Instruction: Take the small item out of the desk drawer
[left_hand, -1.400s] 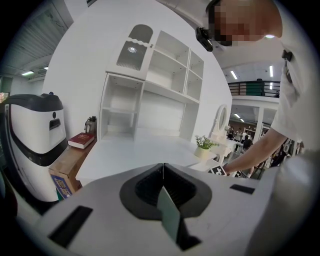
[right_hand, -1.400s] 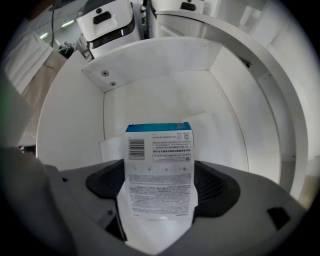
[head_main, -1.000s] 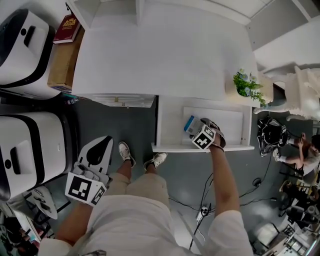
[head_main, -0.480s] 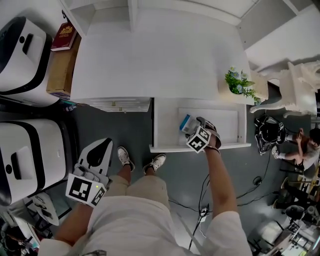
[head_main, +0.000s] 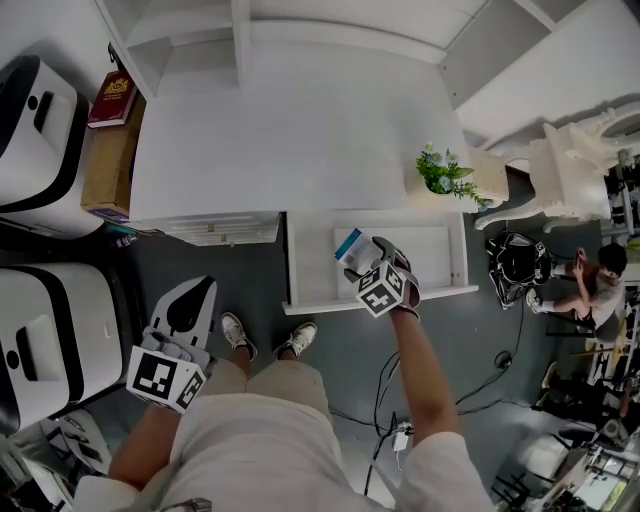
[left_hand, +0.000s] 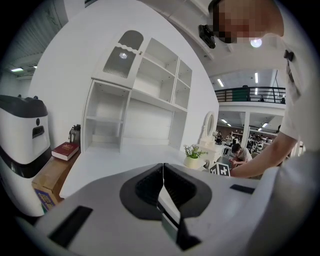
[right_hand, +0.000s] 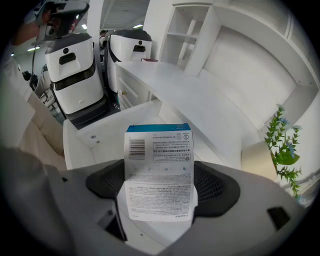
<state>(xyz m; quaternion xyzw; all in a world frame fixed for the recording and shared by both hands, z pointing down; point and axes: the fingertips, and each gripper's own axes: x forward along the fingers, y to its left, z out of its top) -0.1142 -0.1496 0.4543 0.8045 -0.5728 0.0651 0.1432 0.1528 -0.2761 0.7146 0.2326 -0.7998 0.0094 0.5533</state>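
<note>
Over the open drawer (head_main: 320, 303) of the white worktop (head_main: 290, 130), the head view showed your right hand-held gripper (head_main: 362, 268) holding a small blue-topped box (head_main: 349, 245). Your left hand-held gripper (head_main: 195, 297) hung low beside your legs, well apart from the worktop. In the left gripper view, its jaws met with nothing between them. In the right gripper view, the pads pressed both sides of the box, its barcode face toward the camera, with the drawer behind it.

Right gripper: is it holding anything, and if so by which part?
The right gripper holds a small box by the sides of its lower half; the barcode end sticks out.
</note>
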